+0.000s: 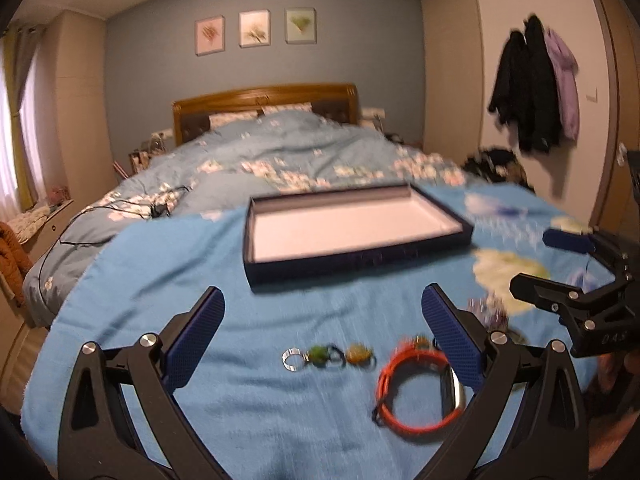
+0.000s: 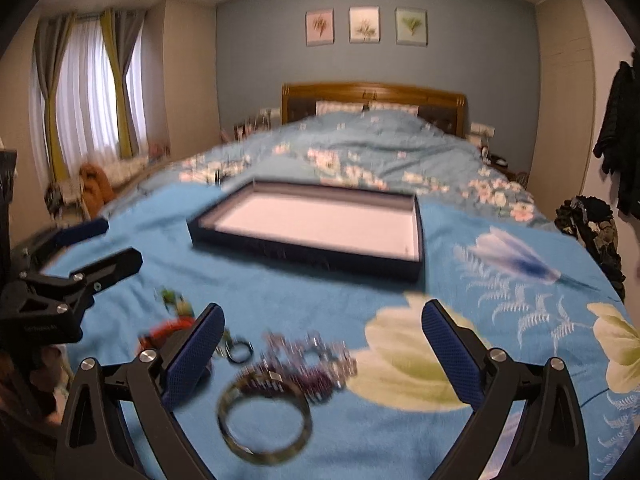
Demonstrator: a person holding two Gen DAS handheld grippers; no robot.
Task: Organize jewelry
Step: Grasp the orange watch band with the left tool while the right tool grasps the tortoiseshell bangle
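Hovering over the blue blanket [image 1: 168, 264] on the bed, both left tongs [image 1: 322, 344] and right tongs [image 2: 320, 350] gape wide, holding nothing; rings [image 1: 328, 354], an orange bracelet [image 1: 412, 392] and a metal bangle [image 2: 264, 420] lie near them; the empty tray [image 2: 308, 246] sits farther up.

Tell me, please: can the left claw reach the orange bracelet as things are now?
Probably yes. The left claw is open, holds nothing, and hovers over the blue blanket. The orange bracelet lies uncovered just inside its right finger, with nothing between them.
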